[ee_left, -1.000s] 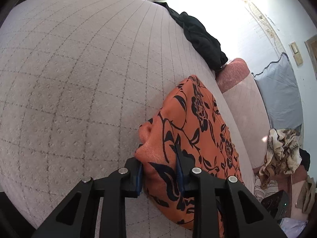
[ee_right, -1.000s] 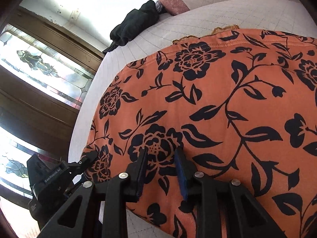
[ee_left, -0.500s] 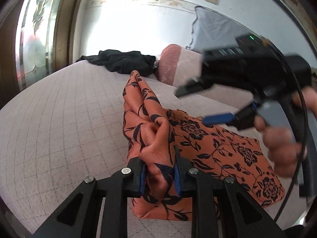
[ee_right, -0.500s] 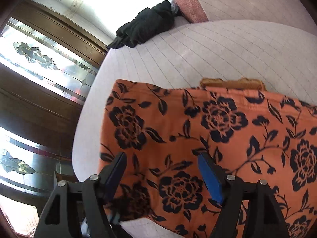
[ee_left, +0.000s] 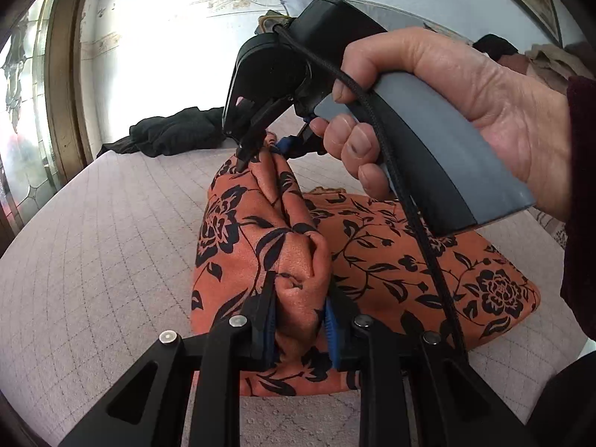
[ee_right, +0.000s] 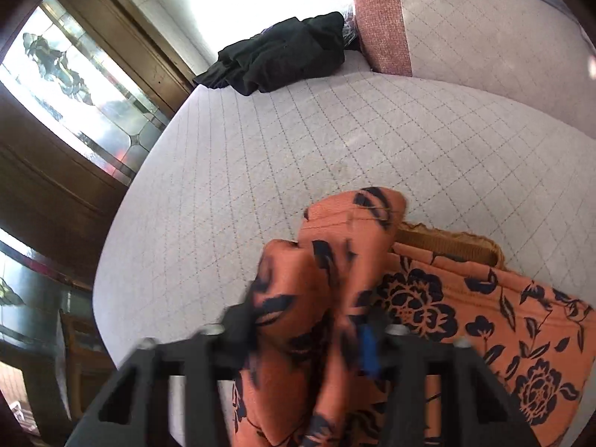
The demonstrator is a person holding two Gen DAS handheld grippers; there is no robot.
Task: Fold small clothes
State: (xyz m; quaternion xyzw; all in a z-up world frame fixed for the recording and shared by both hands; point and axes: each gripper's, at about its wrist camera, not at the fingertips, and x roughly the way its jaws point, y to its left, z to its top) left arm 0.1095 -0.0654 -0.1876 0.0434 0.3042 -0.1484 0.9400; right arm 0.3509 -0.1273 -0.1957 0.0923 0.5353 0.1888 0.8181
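Observation:
An orange garment with black flowers [ee_left: 391, 260] lies on the quilted grey bed [ee_left: 93, 260]. My left gripper [ee_left: 300, 313] is shut on a bunched fold at its near edge. My right gripper [ee_left: 260, 152], held by a hand, is shut on the far end of the same lifted edge. In the right wrist view the right gripper [ee_right: 305, 331] pinches a bunched fold of the garment [ee_right: 484, 320], whose brown inner waistband [ee_right: 447, 242] shows. That view is blurred by motion.
A black garment [ee_right: 283, 56] lies at the far edge of the bed [ee_right: 335, 141] beside a pink-ended bolster cushion [ee_right: 387, 22]. A wooden door with stained glass [ee_right: 67, 85] stands to the left. More clothes [ee_left: 551, 59] are piled at the right.
The right gripper was open above the garment half a second ago; it has come down and shut on the far end of the edge. The left gripper has kept its hold and lifted the fold.

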